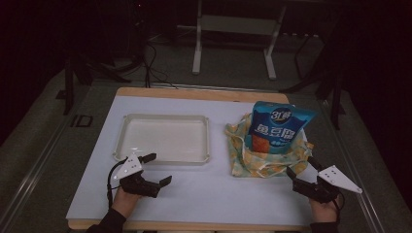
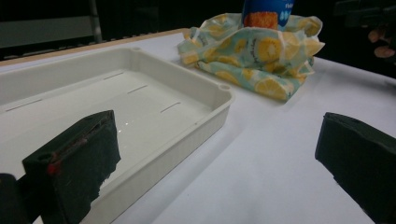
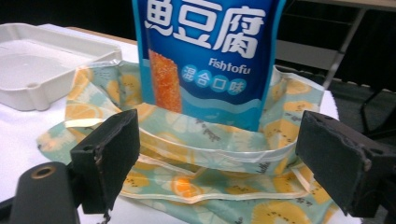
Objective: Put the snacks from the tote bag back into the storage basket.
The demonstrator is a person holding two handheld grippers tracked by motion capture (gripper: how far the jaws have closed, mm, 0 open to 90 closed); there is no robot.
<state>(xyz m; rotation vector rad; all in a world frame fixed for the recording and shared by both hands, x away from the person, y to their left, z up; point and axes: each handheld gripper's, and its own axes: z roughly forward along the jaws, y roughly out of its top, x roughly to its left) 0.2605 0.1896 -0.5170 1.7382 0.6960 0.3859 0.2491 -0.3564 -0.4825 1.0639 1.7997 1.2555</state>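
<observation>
Facing the upright snack bag point(image 3: 205, 56) in its lemon-print pouch point(image 3: 196, 154), your right gripper point(image 1: 303, 175) sits just before it, jaws wide and empty; your left gripper point(image 1: 158, 169), also wide, lies well apart beside the tray point(image 1: 165, 116).

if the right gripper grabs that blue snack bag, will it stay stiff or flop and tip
The blue snack bag looks puffy and upright, so probably light and easily tipped. Its glossy film may slip or crumple. The lemon-print bag around its base seems soft, giving little support.

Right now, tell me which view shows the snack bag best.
The right gripper view: the snack bag is close, its print readable, standing in the lemon-print pouch. The high view shows the whole bag, but small. The left gripper view catches just its bottom edge at the top of the frame.
</observation>
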